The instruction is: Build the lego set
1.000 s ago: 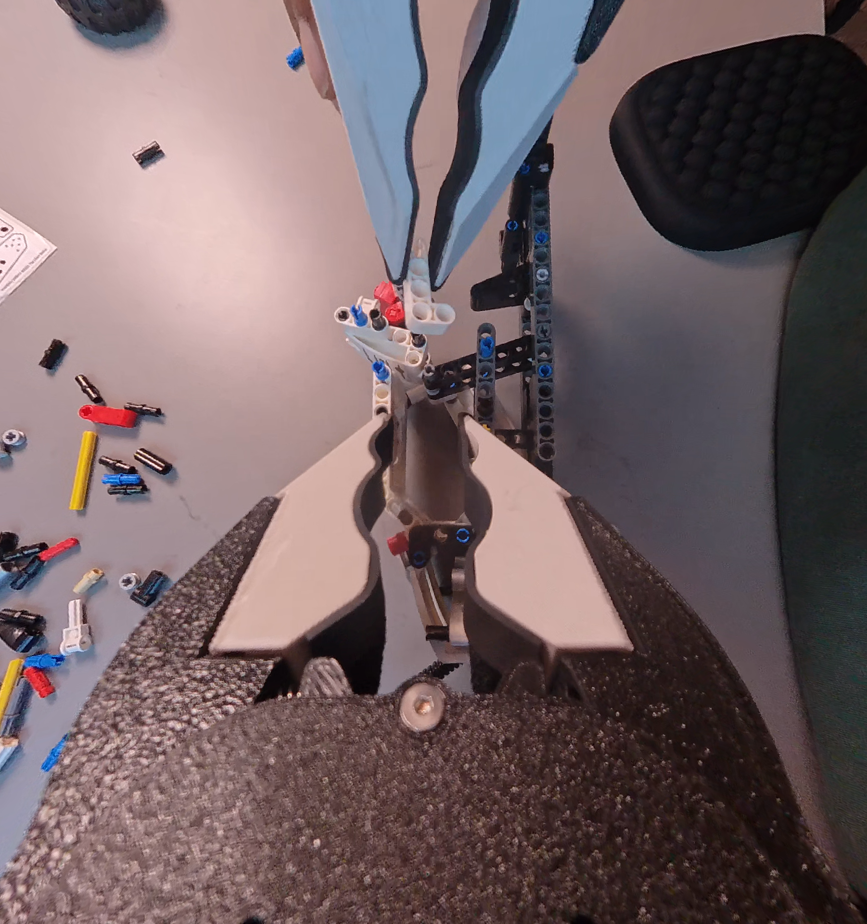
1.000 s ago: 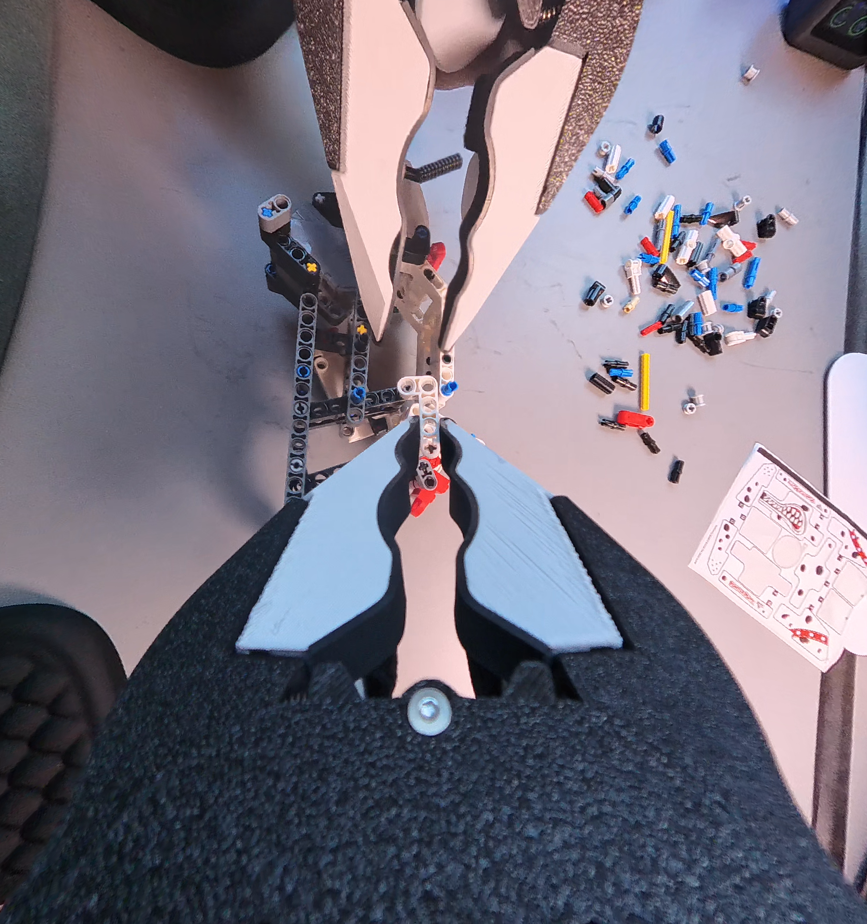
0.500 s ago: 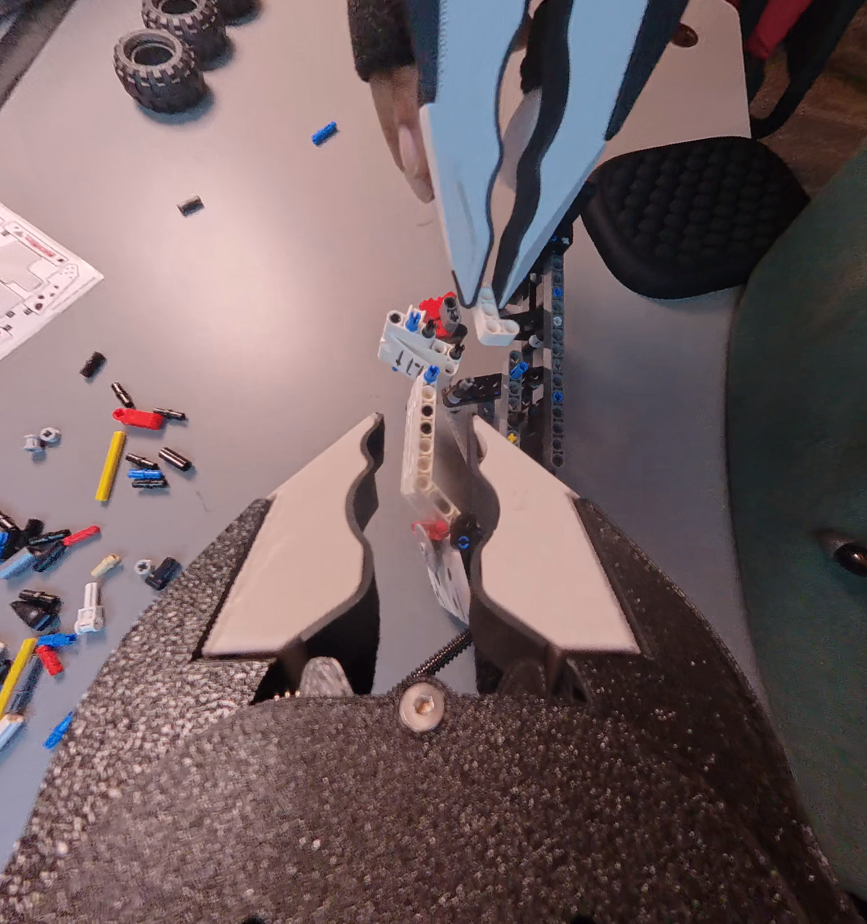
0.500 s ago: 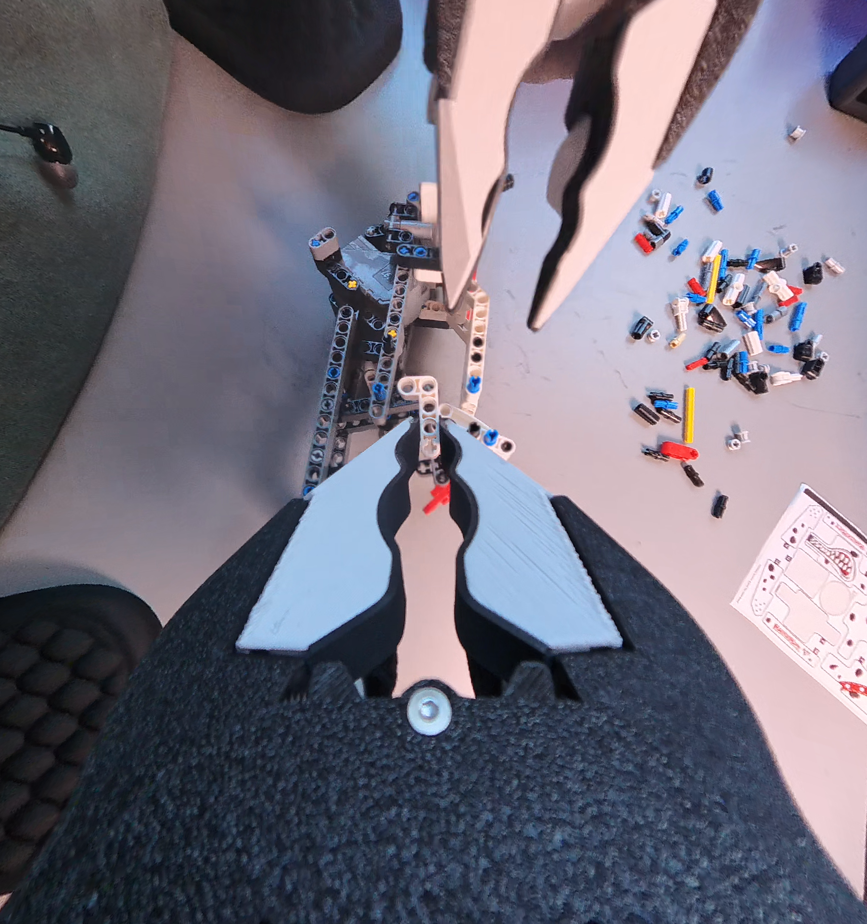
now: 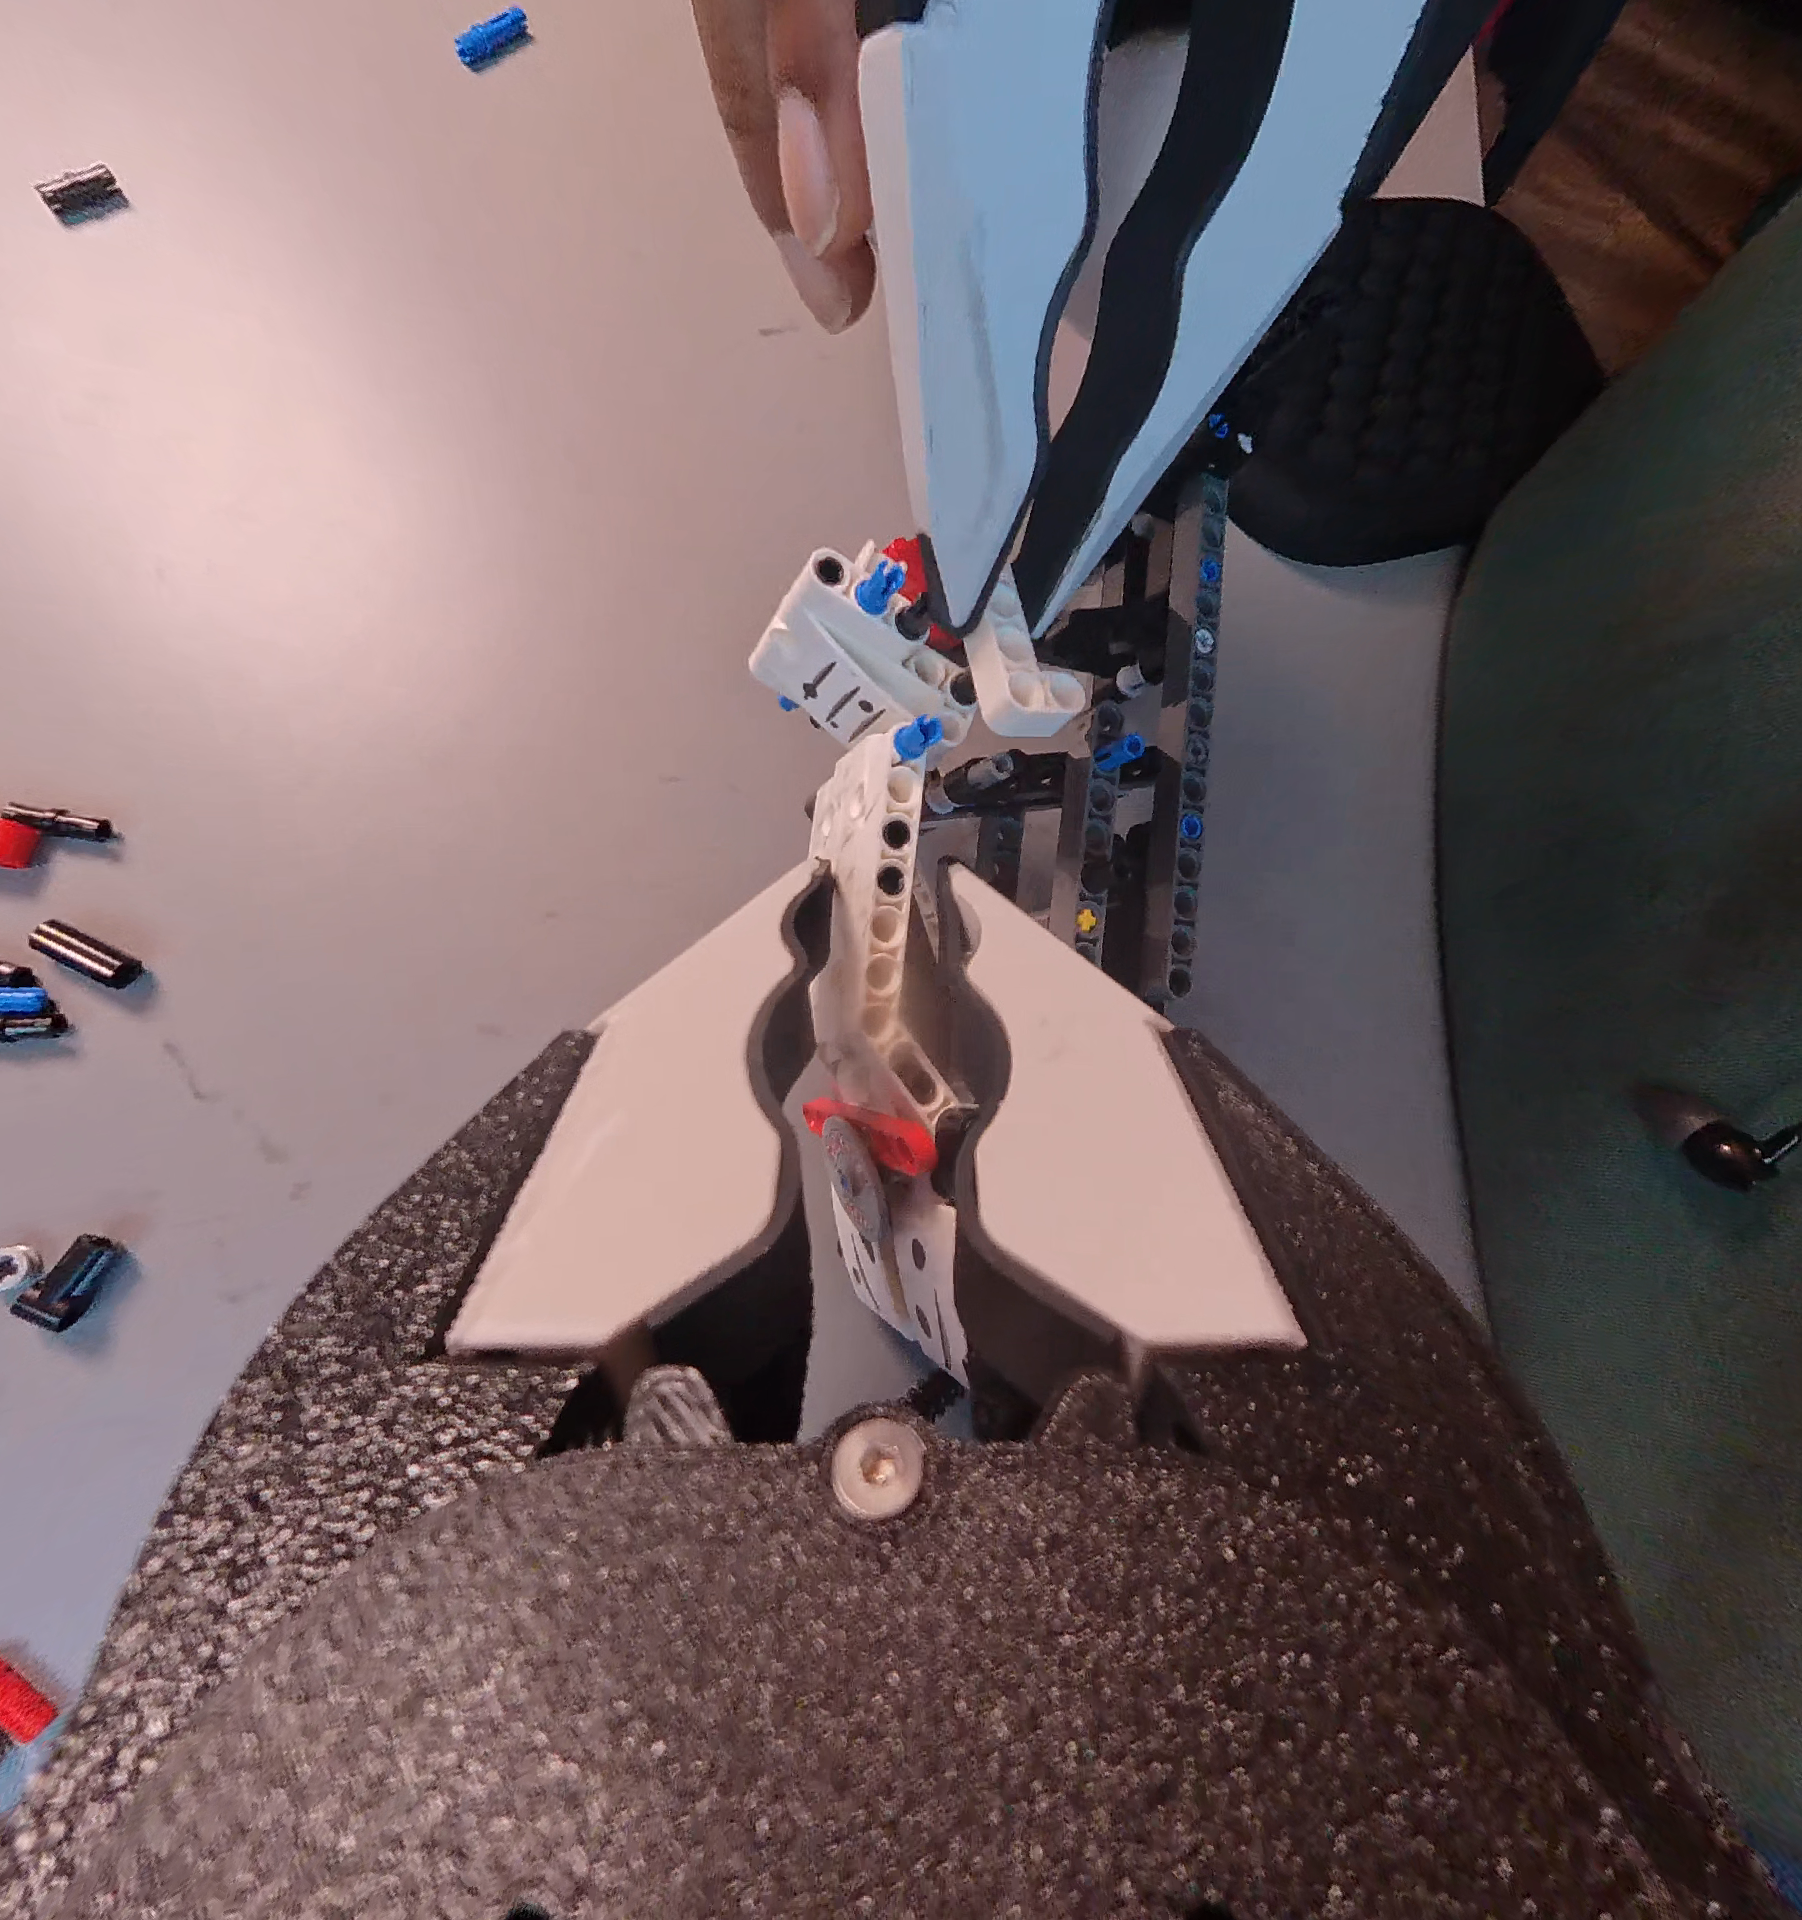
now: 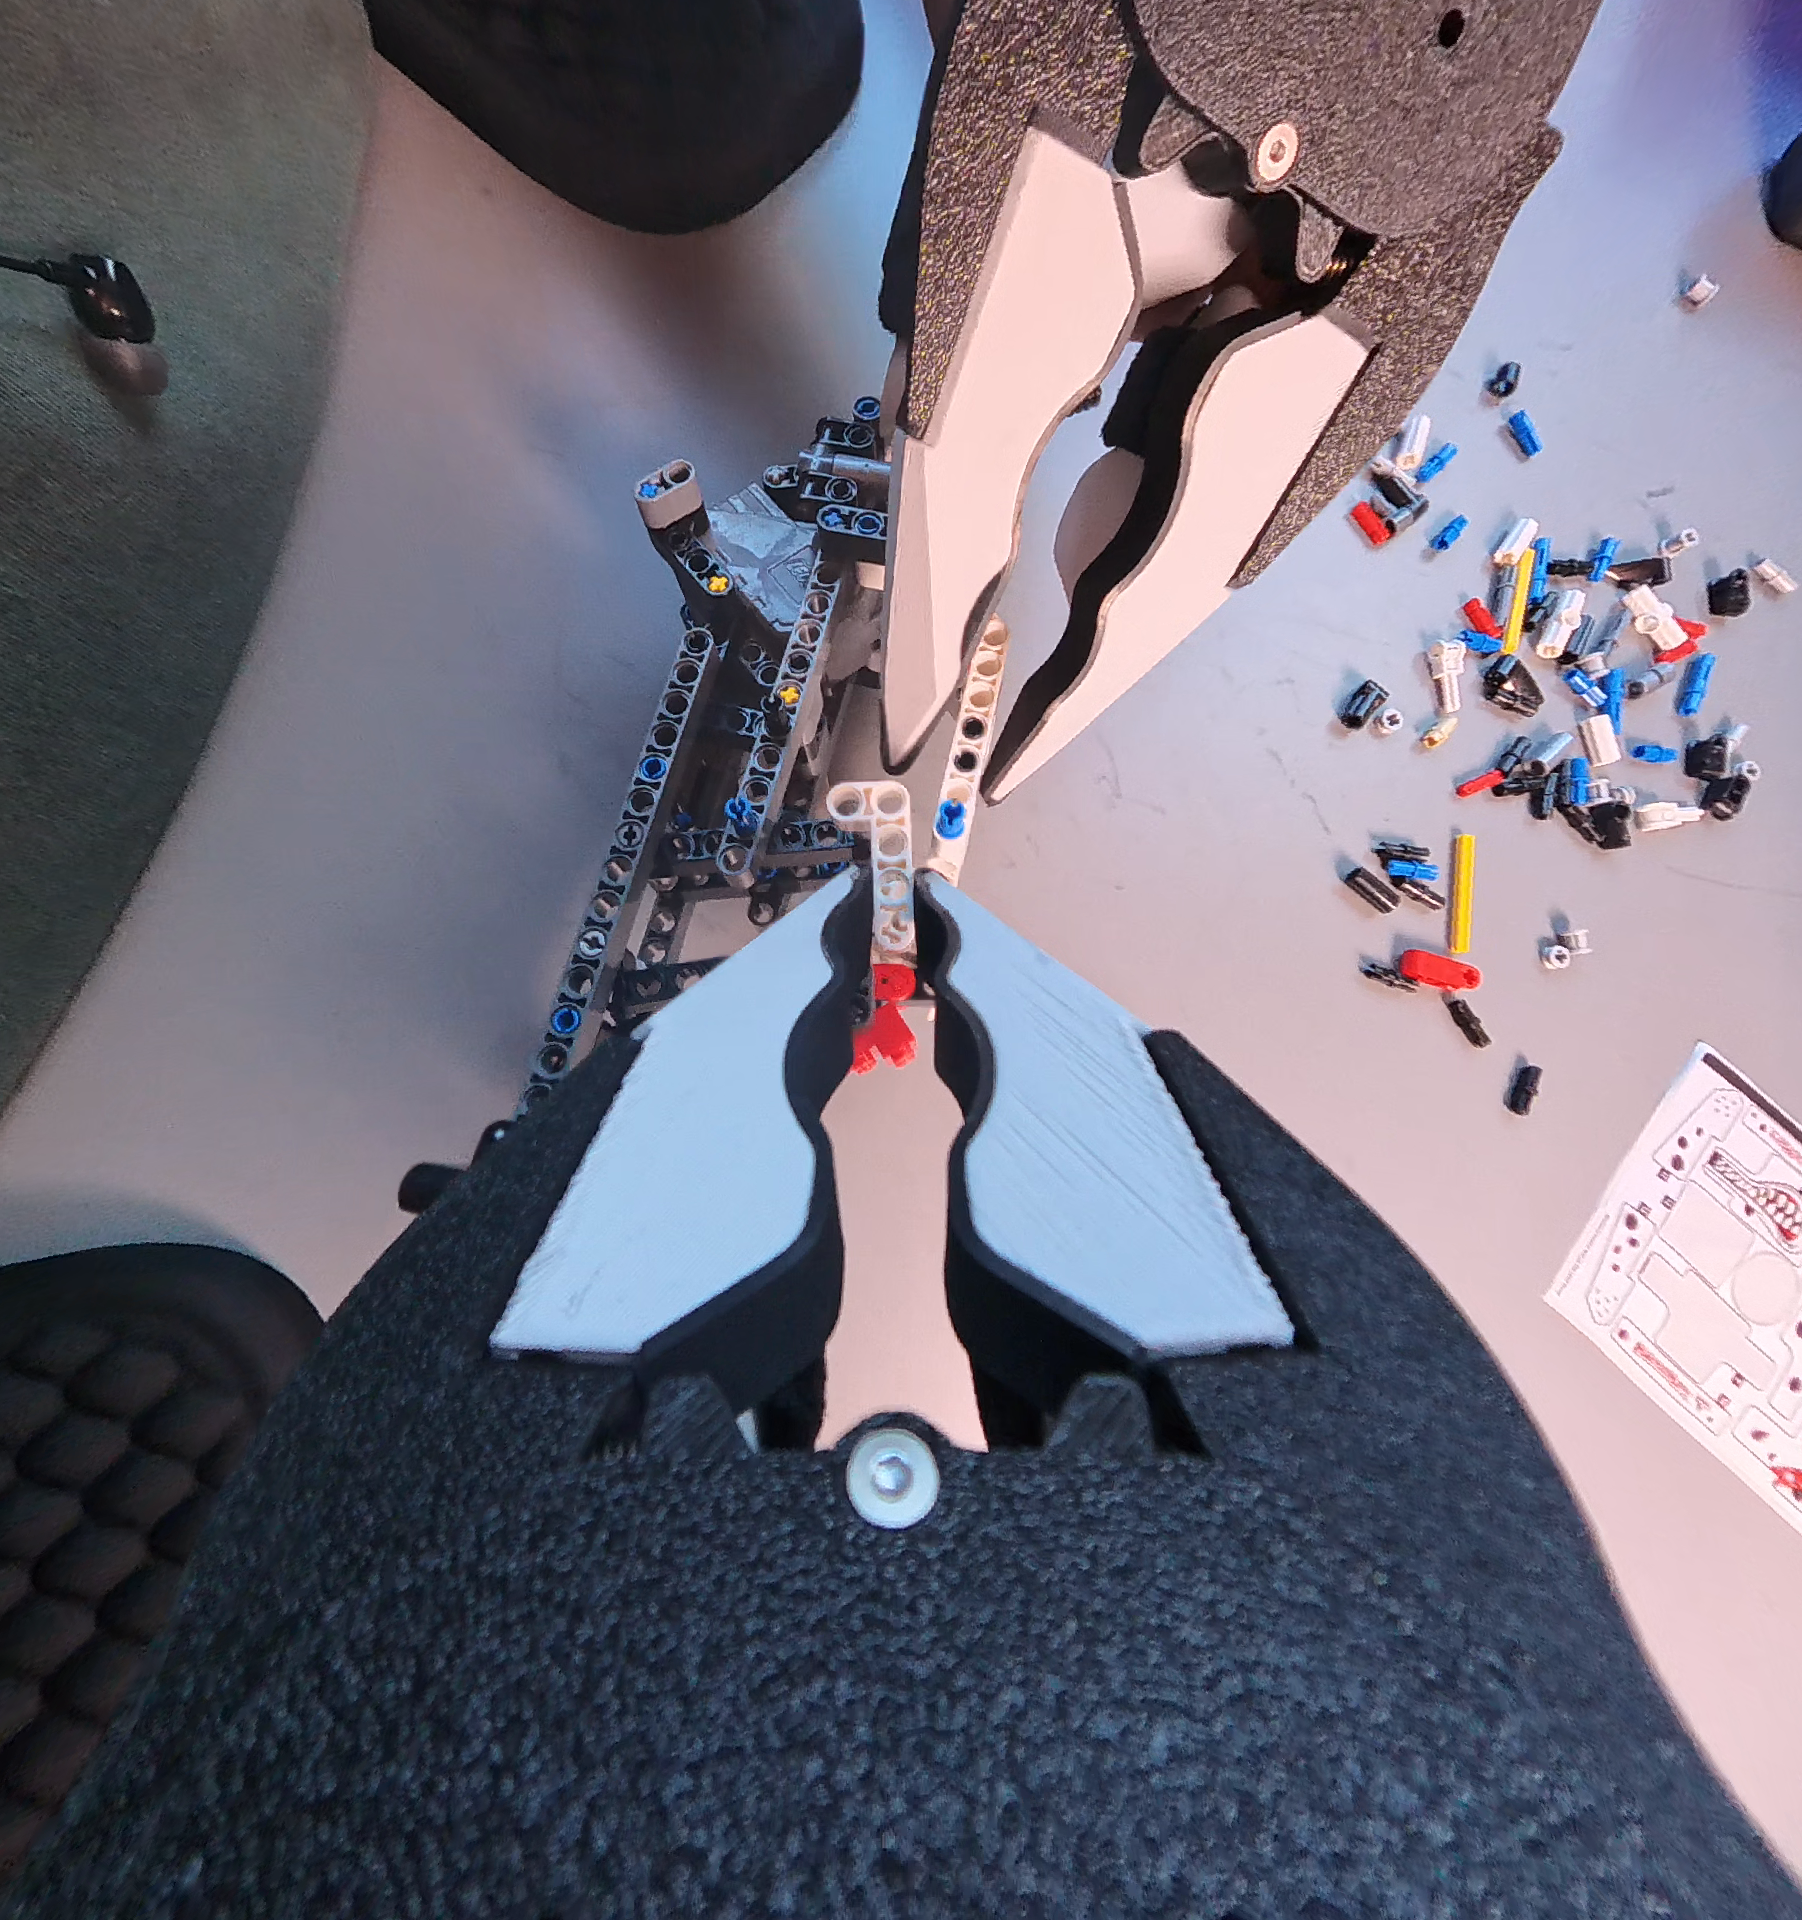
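I pinch the white L-shaped beam [image 6: 881, 847] between my right gripper [image 6: 892, 883] tips, its long axis running straight out along my fingers, short foot forward. My left gripper [image 5: 881, 883] clamps the white liftarm [image 5: 881, 935] lengthwise, pointing toward the dark chassis frame [image 6: 710, 727] beyond. I should probably steady both grips and press squarely, without twisting.

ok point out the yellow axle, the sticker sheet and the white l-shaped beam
yellow axle [image 6: 1463, 894]: right wrist view, middle of its length.
sticker sheet [image 6: 1728, 1299]: right wrist view, centre of the sheet.
white L-shaped beam [image 6: 889, 831]: right wrist view, long arm just below the corner.
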Demonstrator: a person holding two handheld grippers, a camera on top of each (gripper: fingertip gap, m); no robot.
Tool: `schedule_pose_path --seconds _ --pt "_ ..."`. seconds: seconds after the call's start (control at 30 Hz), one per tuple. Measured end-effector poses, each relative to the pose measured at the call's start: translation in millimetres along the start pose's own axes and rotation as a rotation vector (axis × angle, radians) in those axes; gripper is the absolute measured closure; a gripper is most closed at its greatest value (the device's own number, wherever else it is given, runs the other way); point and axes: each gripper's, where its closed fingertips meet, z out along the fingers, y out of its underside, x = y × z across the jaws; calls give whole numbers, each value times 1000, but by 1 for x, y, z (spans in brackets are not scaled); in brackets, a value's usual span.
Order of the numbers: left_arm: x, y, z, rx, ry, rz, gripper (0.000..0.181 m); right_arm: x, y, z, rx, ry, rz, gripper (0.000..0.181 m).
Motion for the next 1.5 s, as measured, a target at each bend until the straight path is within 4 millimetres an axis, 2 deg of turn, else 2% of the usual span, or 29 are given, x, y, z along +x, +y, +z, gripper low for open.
schedule_pose_path --seconds 0.3,0.63,0.83,1.07,1.5 --pt "3 0 -1 17 -27 7 161 -7 -4 5 -19 -5 -3 174" --pt "2 -8 -9 61 -40 36 155 -9 -7 8 -29 -3 3 174" --pt "4 -14 -5 75 -18 57 153 -7 -9 7 -28 8 5 174" --pt "1 -13 -2 101 -36 55 149 -7 -1 4 -17 40 54 174" --pt "4 -13 -3 110 -48 54 164 -11 1 1 -4 60 79 174"
